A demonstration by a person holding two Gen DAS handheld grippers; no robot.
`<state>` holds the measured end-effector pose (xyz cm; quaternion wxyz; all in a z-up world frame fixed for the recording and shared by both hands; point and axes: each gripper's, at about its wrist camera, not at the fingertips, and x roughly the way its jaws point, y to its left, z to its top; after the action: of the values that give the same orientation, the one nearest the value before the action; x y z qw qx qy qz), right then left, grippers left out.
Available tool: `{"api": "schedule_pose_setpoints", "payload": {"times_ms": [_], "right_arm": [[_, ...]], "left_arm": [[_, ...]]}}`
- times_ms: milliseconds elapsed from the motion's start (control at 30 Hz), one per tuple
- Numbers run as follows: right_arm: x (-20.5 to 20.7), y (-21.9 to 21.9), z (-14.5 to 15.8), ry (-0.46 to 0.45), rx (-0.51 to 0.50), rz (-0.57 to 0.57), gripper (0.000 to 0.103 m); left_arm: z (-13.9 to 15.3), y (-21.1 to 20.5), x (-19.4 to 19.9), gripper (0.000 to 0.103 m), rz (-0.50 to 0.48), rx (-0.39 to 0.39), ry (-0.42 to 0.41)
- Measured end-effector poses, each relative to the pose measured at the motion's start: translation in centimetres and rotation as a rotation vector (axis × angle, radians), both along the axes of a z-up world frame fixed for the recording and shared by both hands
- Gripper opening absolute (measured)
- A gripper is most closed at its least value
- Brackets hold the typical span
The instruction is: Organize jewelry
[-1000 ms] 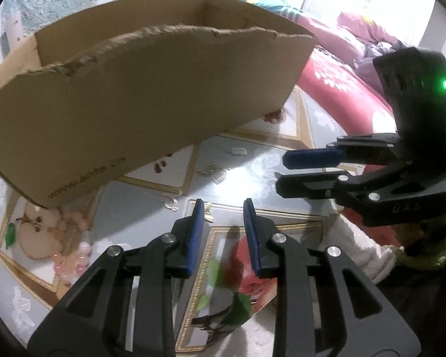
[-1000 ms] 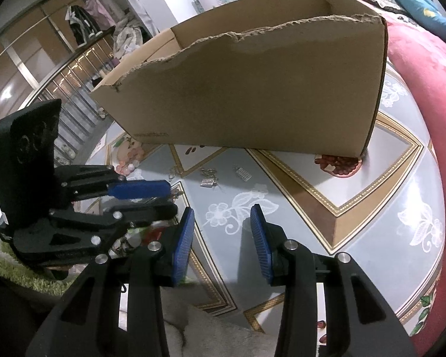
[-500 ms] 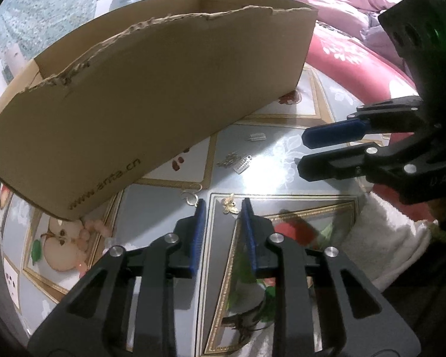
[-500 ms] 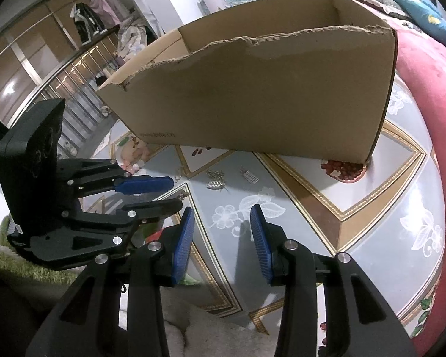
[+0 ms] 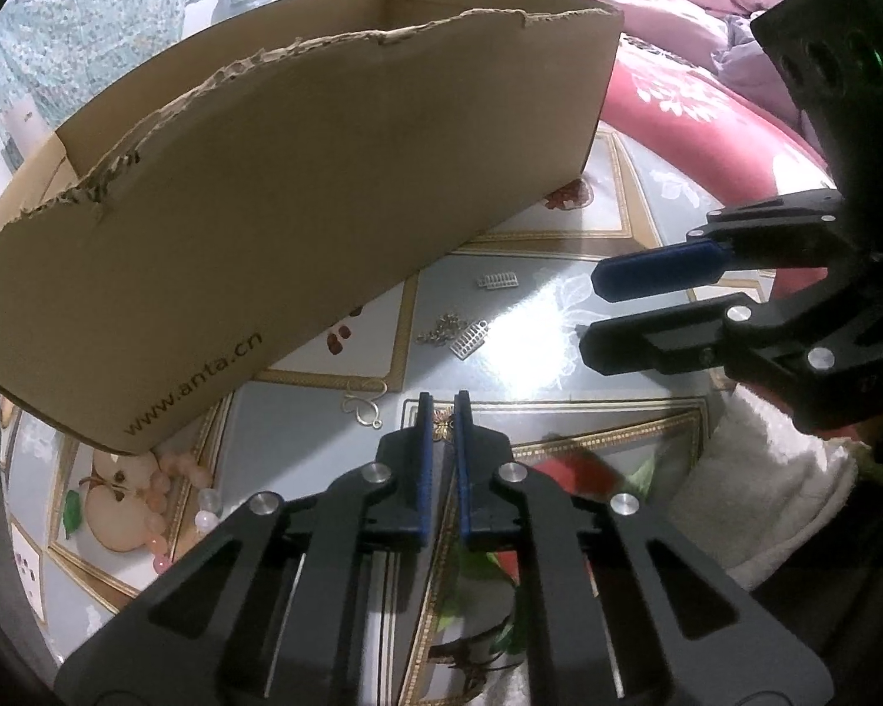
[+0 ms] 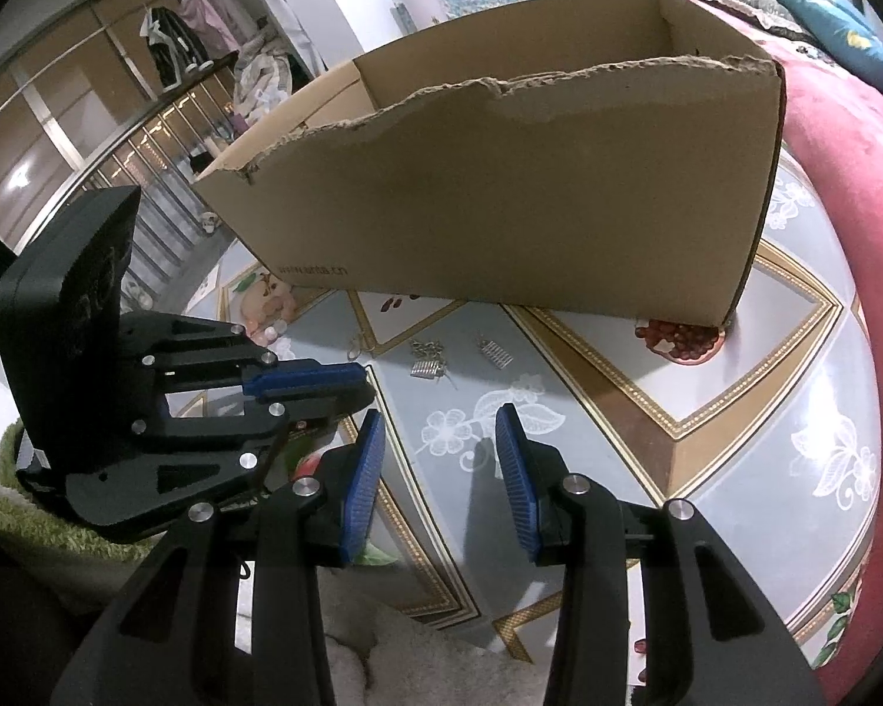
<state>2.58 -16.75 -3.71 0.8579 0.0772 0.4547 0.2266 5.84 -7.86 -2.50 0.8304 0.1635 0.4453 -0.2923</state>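
Observation:
A torn cardboard box (image 5: 300,188) stands on the patterned table; it also shows in the right wrist view (image 6: 530,188). Small jewelry lies in front of it: a gold butterfly piece (image 5: 441,428), a gold hook earring (image 5: 364,406), two silver combs (image 5: 470,338) (image 5: 498,280), a silver chain (image 5: 441,329) and pink beads (image 5: 176,494). My left gripper (image 5: 440,406) is nearly shut around the butterfly piece at the table surface. My right gripper (image 6: 438,429) is open and empty, above the table to the right of the left one, and shows in the left wrist view (image 5: 618,317).
The silver pieces also show in the right wrist view (image 6: 430,365) (image 6: 496,351). A red bedspread (image 5: 706,112) borders the table on the right. A white towel (image 5: 783,506) lies at the near right edge. Closet doors (image 6: 88,117) stand at far left.
My left gripper moved forward and down to the gold butterfly piece and its jaws closed from wide to nearly shut around it. The right gripper stayed open and barely moved.

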Motion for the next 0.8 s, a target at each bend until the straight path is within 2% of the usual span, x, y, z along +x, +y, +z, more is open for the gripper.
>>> {"api": "schedule_pose_setpoints", "payload": {"times_ms": [400, 667, 800], "right_arm": [[-0.1, -0.3, 0.2, -0.009, 0.007, -0.007, 0.039], [0.0, 0.0, 0.7, -0.033, 0.013, 0.002, 0.039], [0.3, 1.0, 0.8, -0.057, 0.006, 0.033, 0.039]], "left_arm": [[0.5, 0.7, -0.3, 0.006, 0.020, -0.017, -0.002], [3.5, 2.9, -0.5, 0.006, 0.064, -0.101, -0.034], [4.2, 4.0, -0.5, 0.006, 0.097, -0.104, -0.052]]}}
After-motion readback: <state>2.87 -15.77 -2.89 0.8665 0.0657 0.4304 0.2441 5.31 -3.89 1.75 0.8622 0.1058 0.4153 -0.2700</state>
